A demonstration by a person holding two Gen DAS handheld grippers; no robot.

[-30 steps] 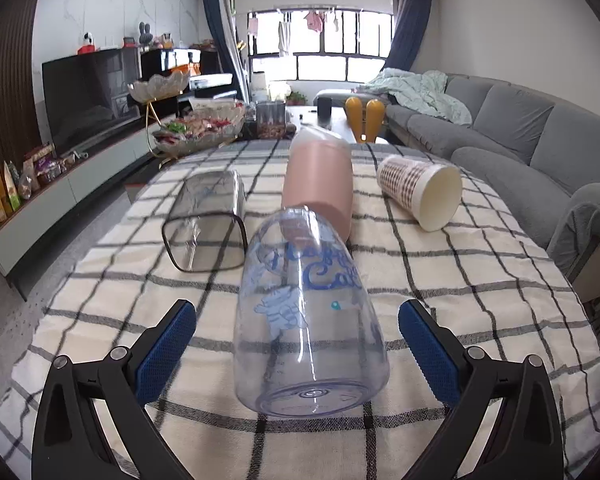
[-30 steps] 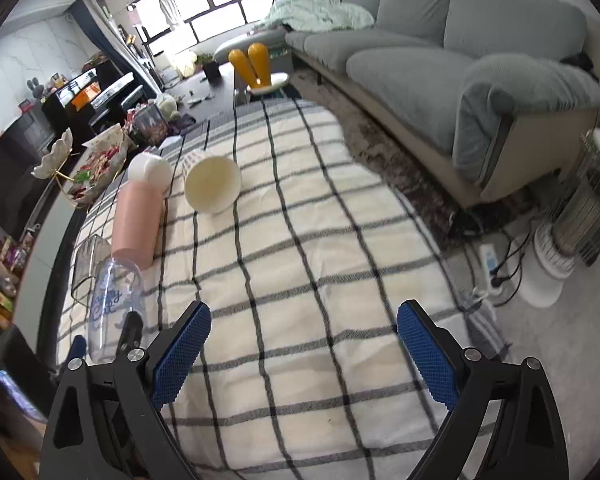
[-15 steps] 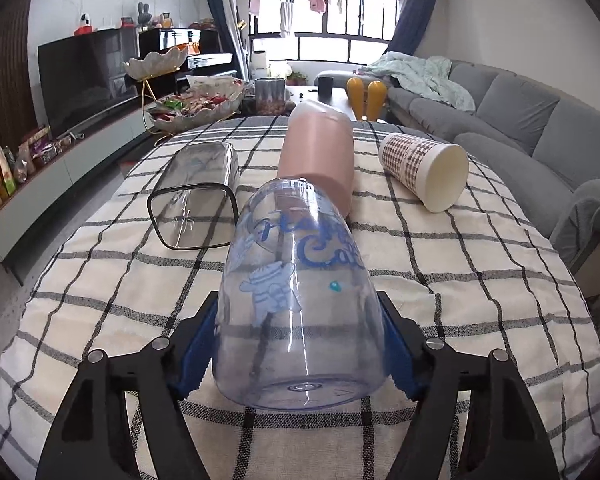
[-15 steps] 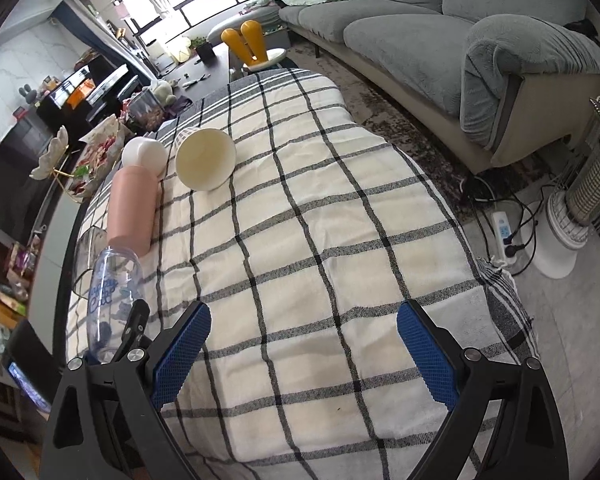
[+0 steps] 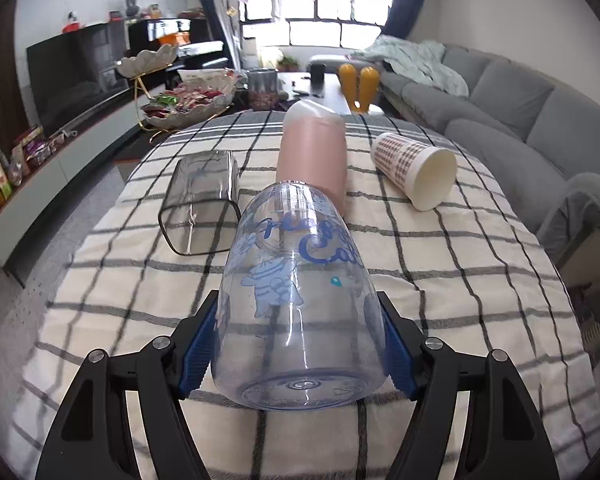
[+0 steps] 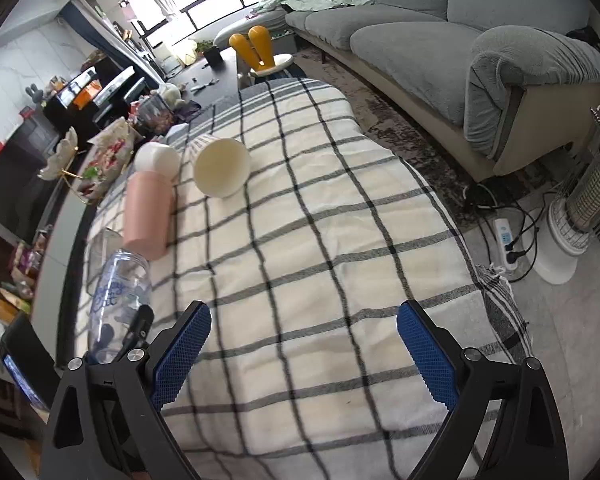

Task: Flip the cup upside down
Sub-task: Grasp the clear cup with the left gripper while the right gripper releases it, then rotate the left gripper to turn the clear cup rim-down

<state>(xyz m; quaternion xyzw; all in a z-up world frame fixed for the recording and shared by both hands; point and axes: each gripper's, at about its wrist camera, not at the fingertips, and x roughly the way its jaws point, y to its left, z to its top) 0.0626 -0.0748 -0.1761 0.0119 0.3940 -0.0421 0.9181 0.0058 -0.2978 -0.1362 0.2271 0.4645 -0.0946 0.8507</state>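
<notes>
A clear plastic cup with blue print (image 5: 296,300) lies on its side, its base toward the camera and its mouth pointing away. My left gripper (image 5: 298,344) is shut on the clear cup, one blue pad on each side near the base, and holds it just above the checked tablecloth (image 5: 460,280). The cup also shows in the right wrist view (image 6: 118,292) at the far left. My right gripper (image 6: 304,356) is open and empty over the cloth's near right part.
A pink tumbler (image 5: 314,160) lies on its side just beyond the clear cup. A smoky square cup (image 5: 200,204) lies to the left, a checked paper cup (image 5: 414,168) to the right. A grey sofa (image 6: 480,40) and a heater (image 6: 580,208) stand right of the table.
My left gripper closed from open onto the clear cup and has lifted it a little. The right gripper has stayed open and shifted slightly over the cloth.
</notes>
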